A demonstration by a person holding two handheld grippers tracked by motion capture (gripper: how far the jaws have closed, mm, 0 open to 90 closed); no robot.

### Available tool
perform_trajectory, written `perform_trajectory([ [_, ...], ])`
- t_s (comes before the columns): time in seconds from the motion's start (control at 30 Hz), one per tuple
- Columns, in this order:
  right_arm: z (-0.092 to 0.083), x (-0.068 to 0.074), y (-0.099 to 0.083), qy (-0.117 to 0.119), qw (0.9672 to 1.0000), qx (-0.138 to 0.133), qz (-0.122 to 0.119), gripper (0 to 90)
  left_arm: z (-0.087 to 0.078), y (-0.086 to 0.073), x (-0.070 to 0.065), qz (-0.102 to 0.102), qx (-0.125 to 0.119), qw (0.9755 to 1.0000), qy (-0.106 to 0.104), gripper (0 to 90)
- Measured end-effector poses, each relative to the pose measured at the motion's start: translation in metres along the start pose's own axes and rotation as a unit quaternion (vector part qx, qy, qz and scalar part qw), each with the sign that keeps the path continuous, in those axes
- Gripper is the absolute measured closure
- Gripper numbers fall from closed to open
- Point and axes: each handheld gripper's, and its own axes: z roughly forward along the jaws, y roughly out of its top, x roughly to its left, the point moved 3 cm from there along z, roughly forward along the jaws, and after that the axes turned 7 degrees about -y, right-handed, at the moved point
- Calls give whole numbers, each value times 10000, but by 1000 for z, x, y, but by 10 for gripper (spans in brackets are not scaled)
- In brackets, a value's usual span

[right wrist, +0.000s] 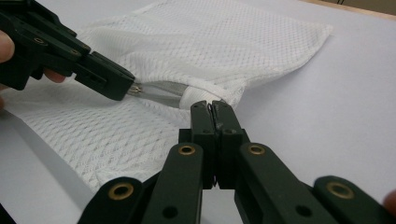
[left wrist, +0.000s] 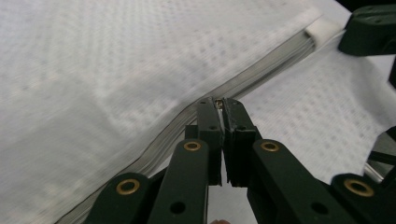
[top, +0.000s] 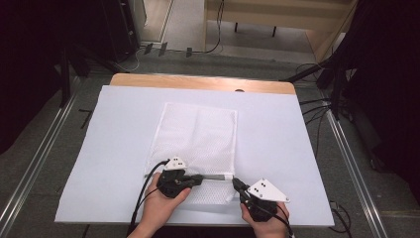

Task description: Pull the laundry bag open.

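Note:
A white mesh bag [top: 198,131] lies flat on the white table cover [top: 277,148], with its grey zipper [top: 216,176] running across the near end. My left gripper [top: 200,178] is shut on the small metal zipper pull [right wrist: 136,88], partway along the zipper [left wrist: 266,65]. My right gripper [top: 236,182] is shut on the bag's edge beside the white fabric tab [right wrist: 196,96] at the zipper's right end. In the left gripper view its jaws [left wrist: 220,103] are pressed together over the pull. The right gripper's tips [right wrist: 214,107] meet at the bag's corner.
A strip of the wooden tabletop [top: 203,82] shows at the far edge of the cover. Metal rails [top: 354,168] run along both sides on the floor, with cables [top: 317,106] at the right. Bare cover surrounds the bag left and right.

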Motion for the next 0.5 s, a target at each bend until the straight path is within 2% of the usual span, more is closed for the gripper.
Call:
perform_trajectory([
  [0.07, -1, -1, 0, -19, 10000, 1, 8, 900, -5, -3, 5, -65, -16, 10000, 56, 881],
  [0.13, -1, -2, 1, -17, 10000, 17, -11, 900, -12, -6, 10, -29, 30, 9998, 218, 880],
  [0.23, -1, -1, 1, -16, 10000, 58, -75, 900, -22, -9, 17, -117, 45, 9995, 298, 881],
  [0.27, -1, -2, 1, -42, 9999, 70, -93, 900, -25, -10, 20, -154, 37, 9993, 342, 881],
  [0.3, -2, -2, 1, -85, 9999, 74, -83, 900, -29, -12, 24, -159, 49, 9986, 508, 881],
  [0.33, -2, -4, 2, -188, 9998, 78, -63, 900, -32, -13, 27, -189, 37, 9984, 540, 881],
  [0.4, -4, -8, 2, -211, 9997, 83, 13, 900, -41, -16, 38, -382, 18, 9980, 494, 881],
  [0.5, -8, -16, 3, -258, 9996, 48, 87, 900, -55, -21, 51, -501, 50, 9967, 641, 881],
])
